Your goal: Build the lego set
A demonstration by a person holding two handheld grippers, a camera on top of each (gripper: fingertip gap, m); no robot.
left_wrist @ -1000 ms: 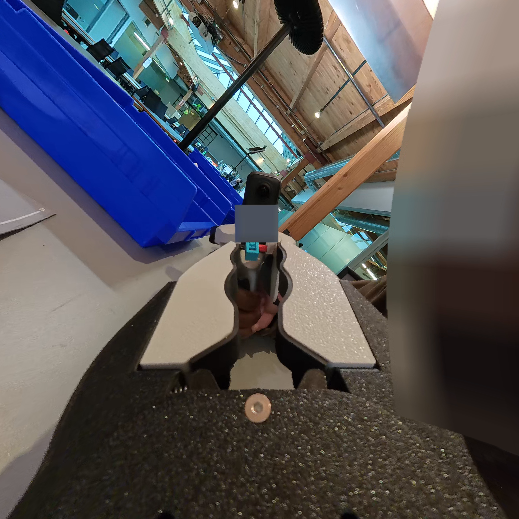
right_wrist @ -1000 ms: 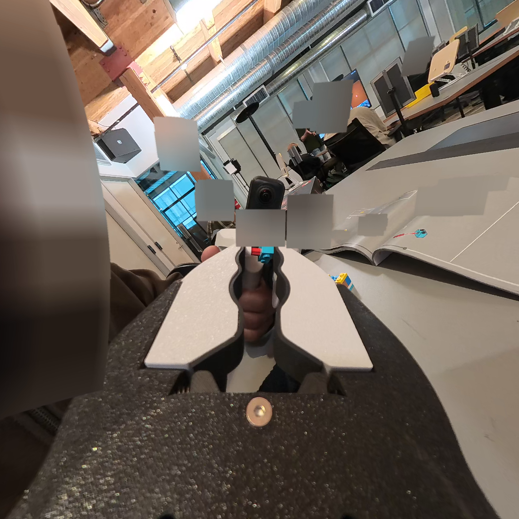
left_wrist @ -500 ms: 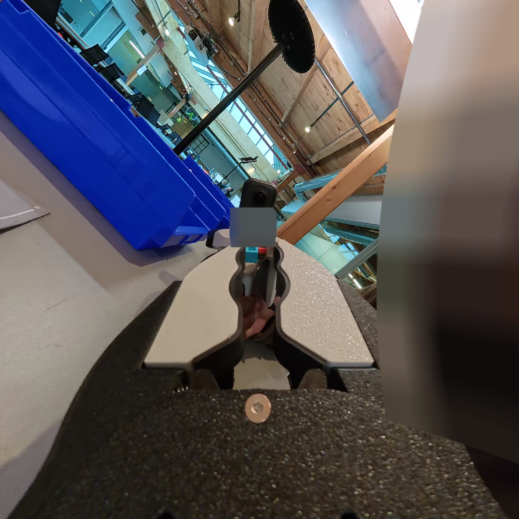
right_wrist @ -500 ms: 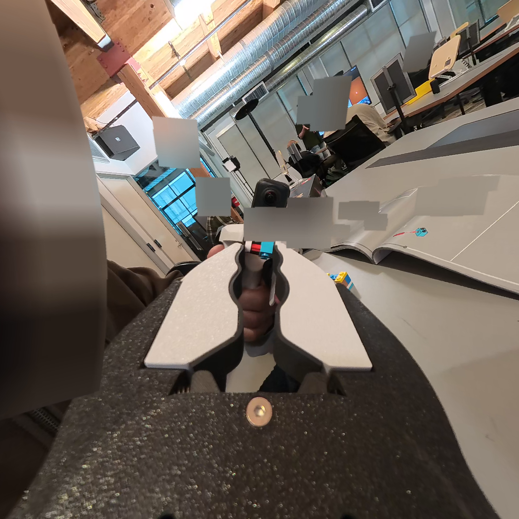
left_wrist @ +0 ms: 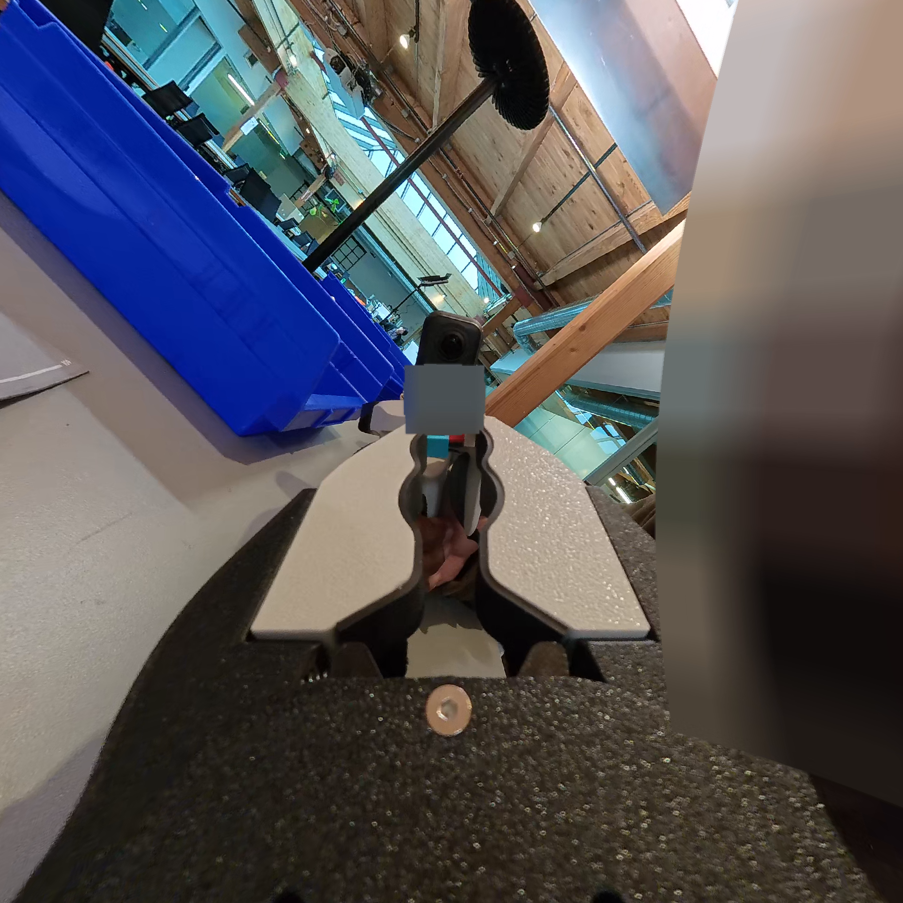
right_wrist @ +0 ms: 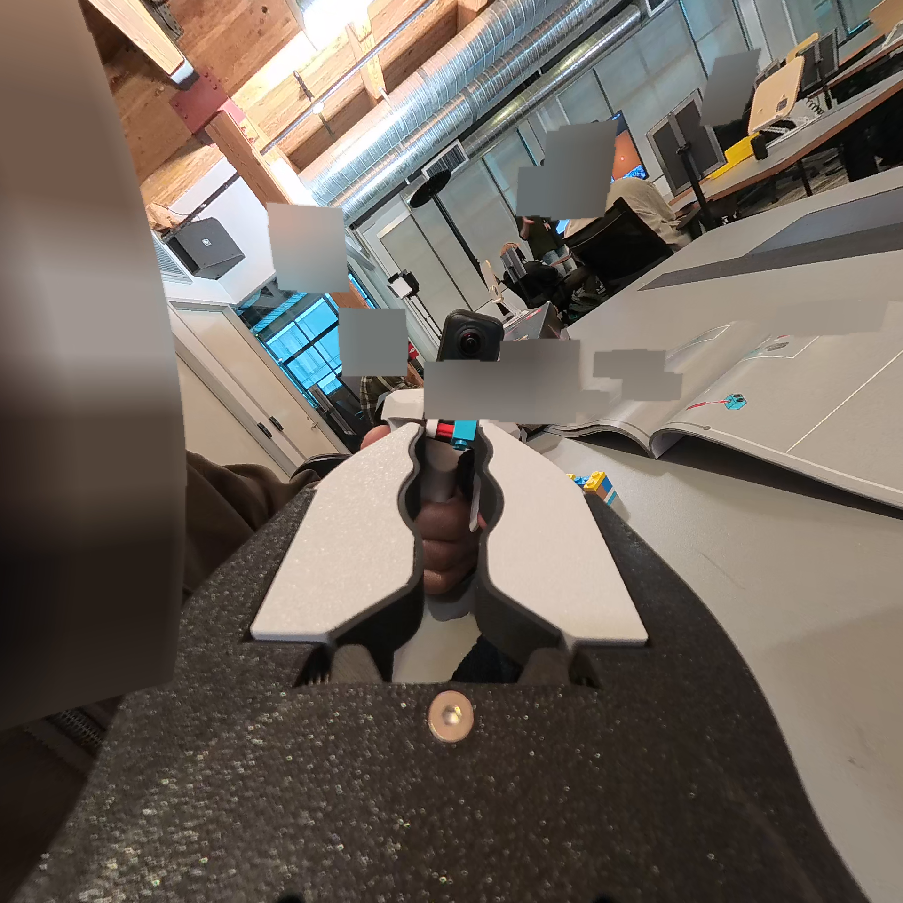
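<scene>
Left tool (left_wrist: 447,437) and right tool (right_wrist: 449,432) are facing each other tip to tip above the table (left_wrist: 97,537). Both are clenching narrowly on a small lego piece (left_wrist: 436,445), teal with a red part, which is sitting raised between the two pairs of tips. Which tool is gripping which part cannot be told. In the right wrist view the same piece (right_wrist: 463,432) is showing red to the left and teal to the right. A hand (right_wrist: 444,552) is wrapping the left tool's handle behind the gap, and a black camera (right_wrist: 470,337) is rising above it.

The grey table (right_wrist: 733,586) is carrying an open booklet (right_wrist: 782,430) at the far right. A small yellow-and-blue build (right_wrist: 593,483) is lying near the booklet's near edge, apart from the tools. In the left wrist view, blue bins (left_wrist: 171,293) are standing in a row along the table's far left.

The room is showing a timber ceiling with heavy beams (left_wrist: 586,332) and silver ducts (right_wrist: 440,112). A black lamp (left_wrist: 508,63) is standing on a dark pole. A speaker (right_wrist: 205,247) is hanging on the wall. A seated person (right_wrist: 635,205) is working at far desks with monitors.
</scene>
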